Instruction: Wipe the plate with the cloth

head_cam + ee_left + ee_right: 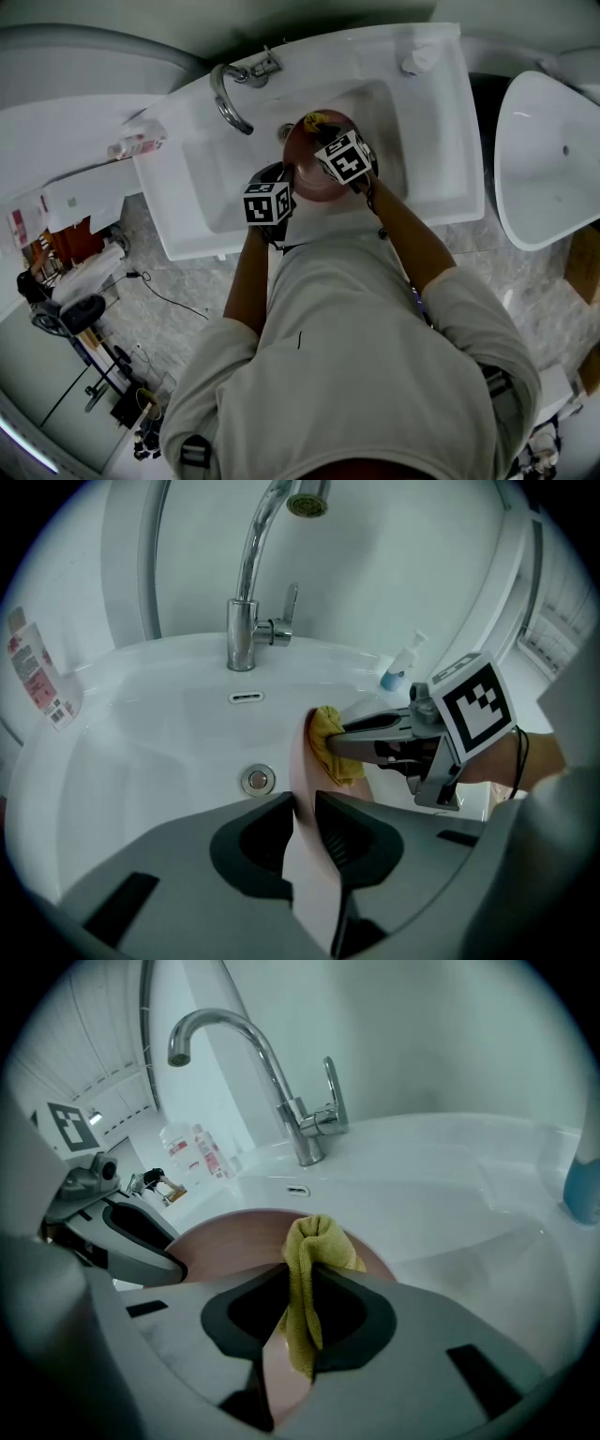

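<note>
A pink plate (305,161) stands on edge above the basin of a white sink (187,141), just in front of us. In the left gripper view we see it edge-on as a thin pink slab running up between the jaws. The left gripper (302,808) has its two dark jaws pressed onto the plate's lower rim, one on each face, and it alone carries the plate, which does not seem to touch the basin. A yellow cloth (314,1251) is bunched into a narrow fold and pinched between the closed jaws of the right gripper (298,1297). Its top bulges out above the jaws and its tail hangs below them. The cloth lies against one face of the plate near the upper rim, with the right gripper reaching in from the plate's right side. Beyond the plate are the round drain (258,779) and, at the back of the sink, a curved chrome tap (281,1072), which is not running. We judge the wiping step to be under way, with cloth on plate. The next move calls for drawing the cloth across the face with steady pressure while the left jaws hold firm, so the plate neither twists nor slips toward the basin.
</note>
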